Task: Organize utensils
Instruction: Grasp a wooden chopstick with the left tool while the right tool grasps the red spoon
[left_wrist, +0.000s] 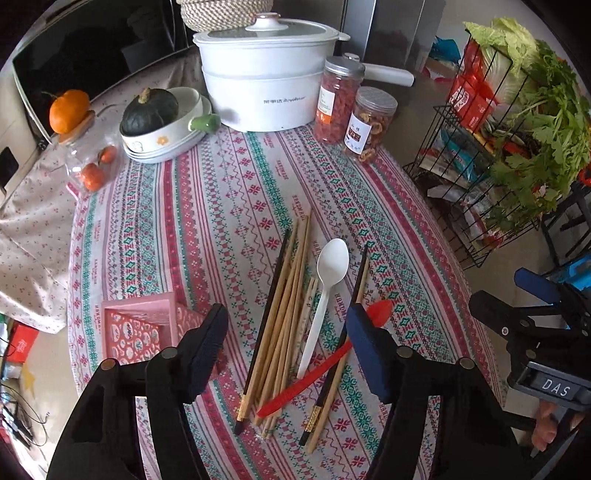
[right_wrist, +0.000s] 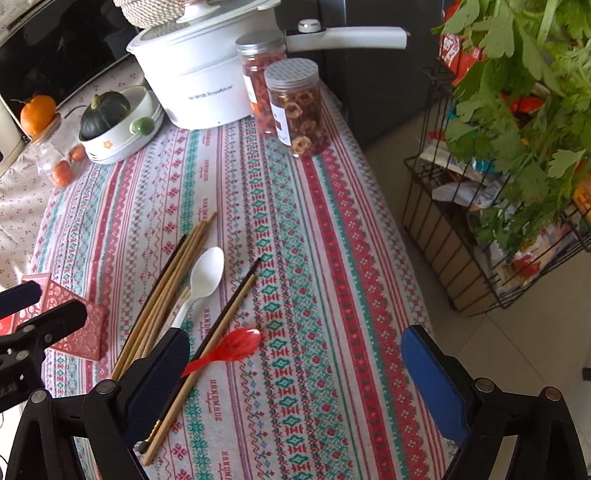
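Approach step is judged in hand: left gripper (left_wrist: 286, 334) and right gripper (right_wrist: 295, 354) are held spread, empty, above chopsticks (left_wrist: 284, 314); closing on one is required next

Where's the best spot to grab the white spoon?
Grip the white spoon on its thin handle just below the bowl, coming from above with the fingers across it. It lies flat, and lower down chopsticks and the red spoon crowd it.

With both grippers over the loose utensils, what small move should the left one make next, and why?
Probably lower the left gripper onto the bundle of wooden chopsticks and close. Its jaws are open and empty, straddling the bundle, and the pink holder sits just beside it. The white spoon also lies between the jaws, so aim carefully.
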